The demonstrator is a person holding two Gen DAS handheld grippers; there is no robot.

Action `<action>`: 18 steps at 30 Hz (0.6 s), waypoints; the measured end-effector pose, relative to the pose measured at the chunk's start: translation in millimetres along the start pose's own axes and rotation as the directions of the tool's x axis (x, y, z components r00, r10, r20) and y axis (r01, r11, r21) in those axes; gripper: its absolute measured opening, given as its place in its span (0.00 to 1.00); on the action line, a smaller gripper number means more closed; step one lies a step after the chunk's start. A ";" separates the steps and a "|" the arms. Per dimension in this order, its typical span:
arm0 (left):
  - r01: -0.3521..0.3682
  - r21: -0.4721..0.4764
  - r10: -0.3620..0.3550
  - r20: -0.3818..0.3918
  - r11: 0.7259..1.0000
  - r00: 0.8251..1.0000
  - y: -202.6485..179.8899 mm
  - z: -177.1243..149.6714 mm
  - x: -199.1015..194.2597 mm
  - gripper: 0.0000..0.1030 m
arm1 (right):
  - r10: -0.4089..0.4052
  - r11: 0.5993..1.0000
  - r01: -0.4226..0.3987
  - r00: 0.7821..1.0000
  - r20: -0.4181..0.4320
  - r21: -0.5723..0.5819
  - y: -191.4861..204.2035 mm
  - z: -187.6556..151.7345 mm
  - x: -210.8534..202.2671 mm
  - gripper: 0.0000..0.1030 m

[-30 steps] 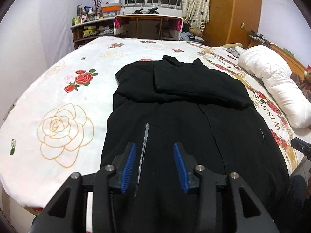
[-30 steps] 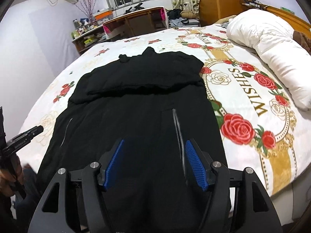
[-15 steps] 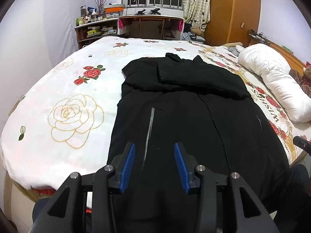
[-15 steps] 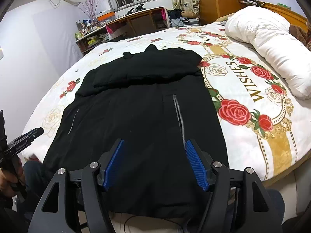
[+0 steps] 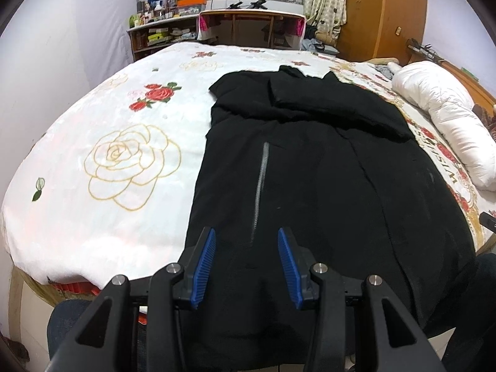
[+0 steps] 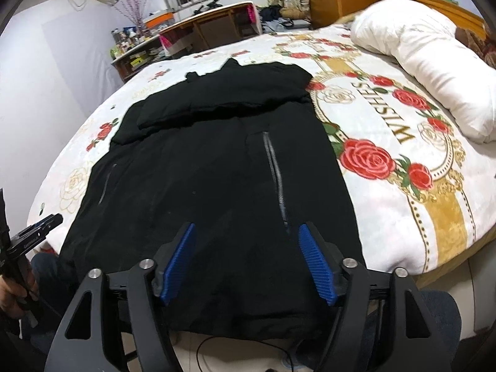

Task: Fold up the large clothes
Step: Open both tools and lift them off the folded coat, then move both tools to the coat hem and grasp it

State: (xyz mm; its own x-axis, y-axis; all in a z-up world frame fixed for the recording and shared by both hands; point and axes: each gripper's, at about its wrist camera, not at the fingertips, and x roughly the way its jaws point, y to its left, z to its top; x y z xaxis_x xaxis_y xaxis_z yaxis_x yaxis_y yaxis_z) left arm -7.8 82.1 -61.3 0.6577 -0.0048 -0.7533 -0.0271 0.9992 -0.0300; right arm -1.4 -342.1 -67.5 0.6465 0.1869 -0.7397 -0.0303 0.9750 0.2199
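Both grippers above near hem of black coat on bed, nothing gripped.

Black coat (image 5: 310, 161) lies flat on the floral bedspread (image 5: 102, 155), sleeves folded across the chest, bottom hem draped over the near bed edge. Left gripper (image 5: 247, 268) sits over the hem by the left pocket zipper (image 5: 259, 192), jaws partly apart, nothing between pads. Right gripper (image 6: 248, 263) over the hem near the right pocket zipper (image 6: 274, 173), jaws opening wide, no cloth between them. White duvet (image 6: 434, 62) bunched at the bed's right side. In the right wrist view, left gripper and the hand holding it show at the left edge.
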 end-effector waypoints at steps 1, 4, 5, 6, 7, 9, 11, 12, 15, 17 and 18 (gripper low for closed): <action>-0.005 -0.006 0.005 -0.011 1.000 1.000 2.7 -0.6 4.3 0.43 | -0.005 1.000 0.006 1.000 -0.004 0.013 -4.2 -0.1 2.1 0.70; -0.015 -0.021 0.014 -0.041 1.000 0.999 10.1 -2.3 16.1 0.43 | -0.019 0.998 0.020 1.000 -0.024 0.053 -18.7 1.1 9.1 0.70; -0.019 -0.024 0.018 -0.049 1.000 0.999 12.0 -2.0 19.7 0.43 | -0.021 0.998 0.023 0.999 -0.029 0.065 -22.8 1.6 10.8 0.70; -0.023 -0.029 0.022 -0.057 0.999 0.998 14.1 -1.3 23.1 0.43 | -0.023 0.997 0.025 0.999 -0.035 0.078 -27.0 2.3 13.0 0.70; -0.026 -0.037 0.024 -0.064 0.999 0.998 17.0 -0.8 26.7 0.46 | -0.023 0.996 0.027 0.999 -0.044 0.089 -31.2 3.4 15.8 0.70; -0.028 -0.053 0.023 -0.077 0.998 0.997 21.6 0.0 32.8 0.50 | -0.033 0.994 0.040 0.998 -0.060 0.102 -37.3 5.6 21.8 0.70; -0.031 -0.066 0.025 -0.093 0.997 0.995 25.2 1.4 40.2 0.50 | -0.042 0.992 0.051 0.996 -0.075 0.112 -42.3 6.6 27.8 0.70; -0.029 -0.073 0.021 -0.105 0.997 0.994 26.9 1.3 45.1 0.50 | -0.043 0.991 0.052 0.996 -0.080 0.120 -44.9 7.2 30.7 0.70; -0.021 -0.093 0.008 -0.141 0.995 0.990 30.7 -0.1 57.5 0.51 | -0.042 0.989 0.055 0.995 -0.090 0.140 -52.4 8.6 37.6 0.70; -0.026 -0.093 0.011 -0.153 0.995 0.988 31.9 -0.7 63.2 0.53 | -0.050 0.987 0.065 0.993 -0.104 0.150 -57.8 9.9 43.7 0.70; -0.029 -0.094 0.014 -0.157 0.995 0.988 32.5 -1.0 65.8 0.54 | -0.054 0.985 0.071 0.992 -0.111 0.157 -61.7 10.7 47.0 0.70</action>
State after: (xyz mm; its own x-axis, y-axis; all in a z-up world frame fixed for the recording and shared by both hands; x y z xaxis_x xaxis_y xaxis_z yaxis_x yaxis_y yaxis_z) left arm 33.8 114.2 -112.4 0.5310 0.0029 -0.8473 -0.1168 0.9907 -0.0698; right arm 39.0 -394.7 -109.1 0.5587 0.1460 -0.8164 0.1360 0.9549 0.2638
